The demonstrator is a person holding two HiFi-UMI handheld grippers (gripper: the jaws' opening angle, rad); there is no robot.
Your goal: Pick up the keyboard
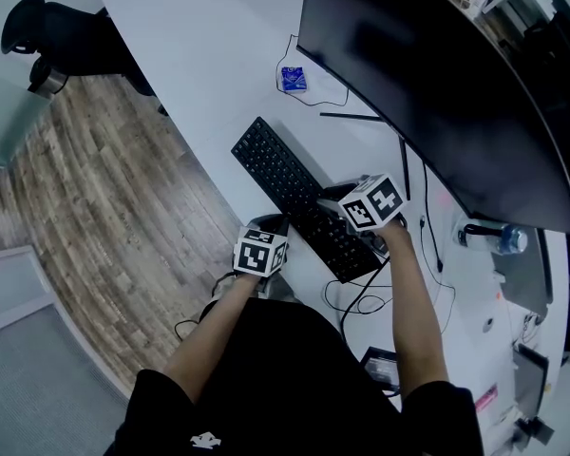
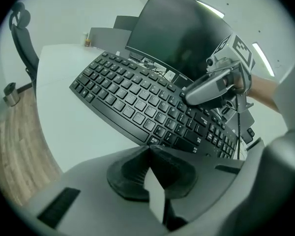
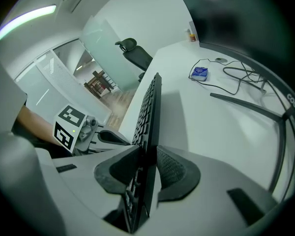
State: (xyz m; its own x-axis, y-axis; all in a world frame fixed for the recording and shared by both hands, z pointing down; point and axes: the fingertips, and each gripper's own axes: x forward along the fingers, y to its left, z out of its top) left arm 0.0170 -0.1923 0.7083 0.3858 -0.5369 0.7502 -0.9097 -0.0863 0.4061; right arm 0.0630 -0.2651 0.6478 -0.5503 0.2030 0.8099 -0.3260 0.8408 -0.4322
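Grey plastic with dark ribbed pads, the left claw (image 1: pixel 269 228) sits nearest the person, low in the middle of the head view. Its jaws are pressed together with nothing between them. It hangs just off the near end of the keyboard (image 1: pixel 294 193), apparently not touching it. I judge it is held back as a spare, since one grip looks meant to do the lifting. Just beyond, the right claw (image 3: pixel 147 149) has the keyboard's thin edge between its pads. In the right gripper view the black board runs edge-on up the centre of the frame with a pad flat against each face, so the jaws stand narrow and clamped on it. The bite is on the long side facing the monitor (image 1: pixel 437 84), toward the end closer to the person. That is probably why the claw comes in steeply from above: the slim rim is the only part it can pinch. The keyboard lies slantwise on the white desk (image 1: pixel 199 55), from the centre of the head view toward the lower right. A shadow beside it hints that the gripped side is tipped up, but I cannot tell whether it has left the desk. An off-centre hold like this could let the far end sag. Past the keyboard, thin cables (image 1: pixel 347 103) trail beside a small blue packet (image 1: pixel 294 79) under the monitor. A dark chair (image 1: pixel 66 36) stands off the desk at upper left.
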